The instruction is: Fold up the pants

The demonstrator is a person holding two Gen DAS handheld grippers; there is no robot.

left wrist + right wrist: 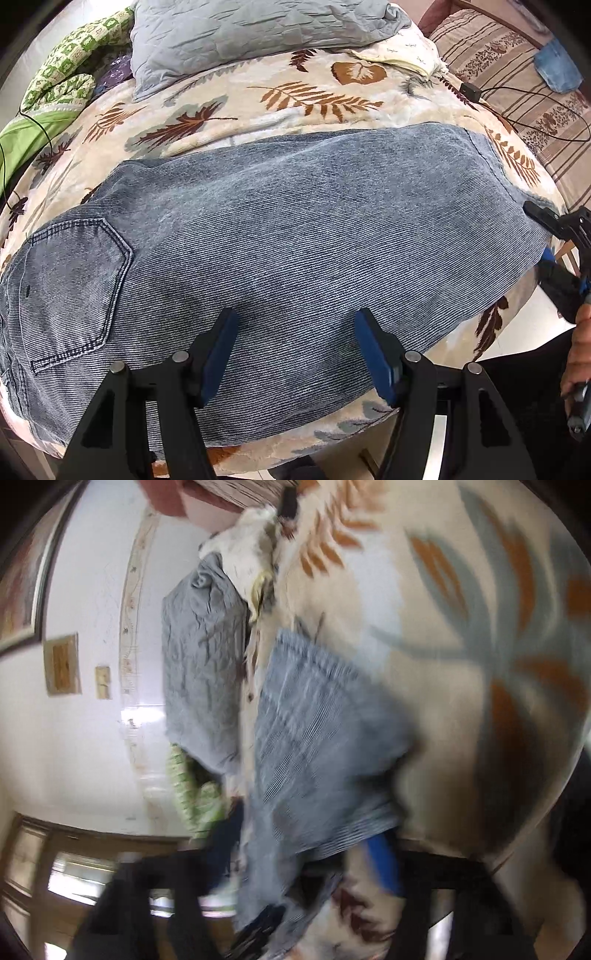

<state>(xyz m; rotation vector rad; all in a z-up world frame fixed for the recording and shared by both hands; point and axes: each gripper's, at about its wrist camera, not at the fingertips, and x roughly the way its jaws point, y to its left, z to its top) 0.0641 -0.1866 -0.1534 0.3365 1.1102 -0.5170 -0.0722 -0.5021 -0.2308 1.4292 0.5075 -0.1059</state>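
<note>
Blue-grey denim pants [288, 240] lie flat across the leaf-print blanket [280, 99], back pocket [74, 288] at the left, hem at the right. My left gripper [295, 350] hovers open and empty over the near edge of the pants. My right gripper [554, 225] shows at the right edge by the hem, turned on its side. The right wrist view is blurred: the pants [317, 738] fill the middle, the hem lies between my right gripper's jaws [306, 853], and one blue pad [384, 864] shows. I cannot tell how far it is closed.
A grey quilted pillow [236, 33] and a green patterned cloth [62, 70] lie at the far side of the bed. A black box with a cable [471, 90] rests at the right, near a striped mattress [517, 74]. The bed edge runs close under my left gripper.
</note>
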